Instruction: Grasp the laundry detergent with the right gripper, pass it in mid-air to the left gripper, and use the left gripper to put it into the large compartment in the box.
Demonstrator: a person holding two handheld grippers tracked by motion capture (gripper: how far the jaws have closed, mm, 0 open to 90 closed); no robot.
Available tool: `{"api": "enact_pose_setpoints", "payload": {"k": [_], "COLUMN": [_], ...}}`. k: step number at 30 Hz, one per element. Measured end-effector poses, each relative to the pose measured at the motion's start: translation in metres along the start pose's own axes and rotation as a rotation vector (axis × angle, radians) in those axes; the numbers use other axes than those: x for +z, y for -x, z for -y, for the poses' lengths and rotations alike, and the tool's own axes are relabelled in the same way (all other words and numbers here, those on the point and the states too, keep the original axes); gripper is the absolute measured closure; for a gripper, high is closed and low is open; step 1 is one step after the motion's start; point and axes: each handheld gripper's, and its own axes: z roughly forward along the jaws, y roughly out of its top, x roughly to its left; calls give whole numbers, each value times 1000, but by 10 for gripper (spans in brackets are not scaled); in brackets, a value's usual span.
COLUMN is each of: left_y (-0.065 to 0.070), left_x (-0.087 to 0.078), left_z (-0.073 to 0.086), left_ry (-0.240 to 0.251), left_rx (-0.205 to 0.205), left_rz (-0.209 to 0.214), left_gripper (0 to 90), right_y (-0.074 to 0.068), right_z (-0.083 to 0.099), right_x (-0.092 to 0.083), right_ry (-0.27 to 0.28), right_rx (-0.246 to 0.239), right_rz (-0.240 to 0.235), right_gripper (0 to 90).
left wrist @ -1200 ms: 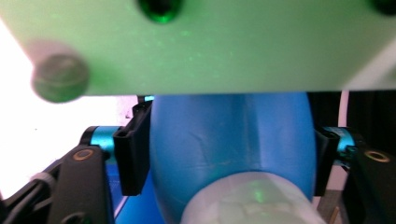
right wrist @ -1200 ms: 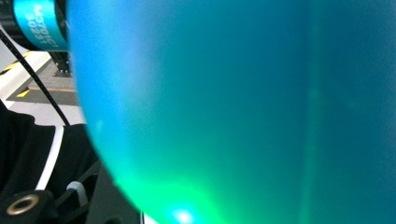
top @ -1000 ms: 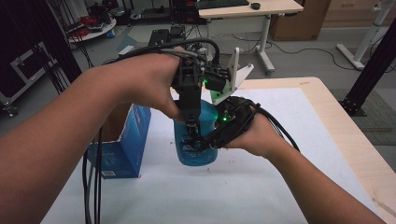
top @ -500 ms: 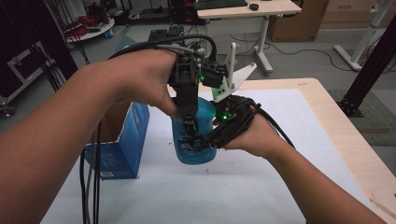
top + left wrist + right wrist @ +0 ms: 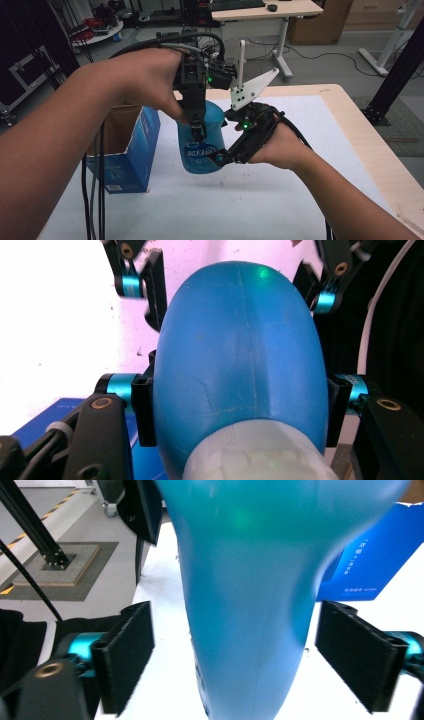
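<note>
left tool [image 5: 198, 131]: comes down from above, jaws clamped on the blue bottle [image 5: 201, 142], pads pressed to both flanks just past the pale ribbed neck, as the left gripper view shows [image 5: 240, 365].

right tool [image 5: 226, 156]: reaches in low from the right at the bottle's lower body. its jaws have just been opening; in the right gripper view both ridged pads [image 5: 125, 652] stand apart from the bottle [image 5: 245, 590], which hangs between them untouched.

blue bottle: held above the white table [image 5: 280, 200], label facing the camera, carried by the left tool alone.

step in hand, as i judge it: a handover, the right tool letting go, the left keeping the load. next move calls for the right tool to back straight out without clipping the bottle, then for the left to carry it off.

edges and room: open blue carton [image 5: 127, 150] stands just beside the bottle on the left, the tightest side. wide bare table to the right and front; the table's wooden edge [image 5: 380, 150] is well apart.
</note>
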Motion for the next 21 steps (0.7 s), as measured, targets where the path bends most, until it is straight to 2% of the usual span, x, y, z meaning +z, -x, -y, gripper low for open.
{"api": "enact_pose_setpoints", "payload": {"k": [9, 12, 15, 17, 18, 20, 21], "left_y": [-1, -2, -2, -2, -3, -3, -4], "left_x": [-10, -15, -22, -28, -32, -39, -42], "left_z": [6, 10, 16, 20, 23, 29, 32], "left_ry": [0, 2, 3, 7, 10, 17, 19], "left_rx": [-34, -57, -80, -100, -109, -135, -147], "left_rz": [5, 5, 5, 5, 5, 5, 6], "left_gripper": [381, 381, 381, 381, 381, 381, 381], "right_y": [1, 2, 3, 5, 5, 6, 6], "right_z": [1, 1, 0, -2, -2, -6, -6], "right_x": [-21, -31, -41, -50, -50, -58, -58], "right_ry": [-32, -63, -96, -132, -132, -193, -193], "right_rx": [15, 20, 24, 27, 27, 18, 18], "right_rz": [29, 48, 61, 76, 76, 88, 88], "right_gripper": [121, 84, 83, 34, 34, 28, 28]}}
